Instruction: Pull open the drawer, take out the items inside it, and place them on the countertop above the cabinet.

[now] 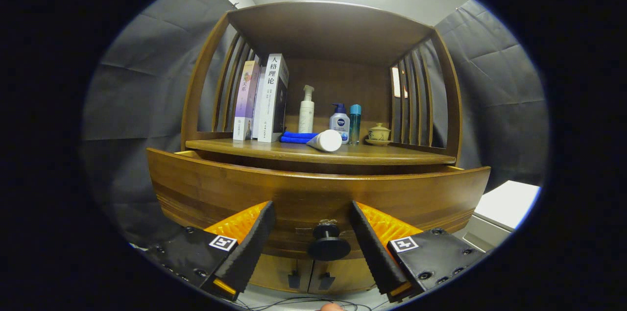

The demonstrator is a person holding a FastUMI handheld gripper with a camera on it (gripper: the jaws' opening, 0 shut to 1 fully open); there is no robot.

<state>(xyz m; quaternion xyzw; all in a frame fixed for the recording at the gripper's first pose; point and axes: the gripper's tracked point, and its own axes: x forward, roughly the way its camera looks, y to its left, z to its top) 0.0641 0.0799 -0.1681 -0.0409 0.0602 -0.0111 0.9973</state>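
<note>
The wooden cabinet's drawer stands pulled out a little from under the countertop; its curved front faces me and its inside is hidden behind that front. The dark round knob on the drawer front lies between my two fingers. My gripper is open, its fingers on either side of the knob with a gap on each side, tips close to the drawer front. On the countertop lie a white tube on its side and a folded blue cloth.
The countertop also holds upright books, a white pump bottle, a blue-capped bottle, a teal bottle and a lidded cup. Two cabinet doors with small handles sit below the drawer. A white surface stands at the right.
</note>
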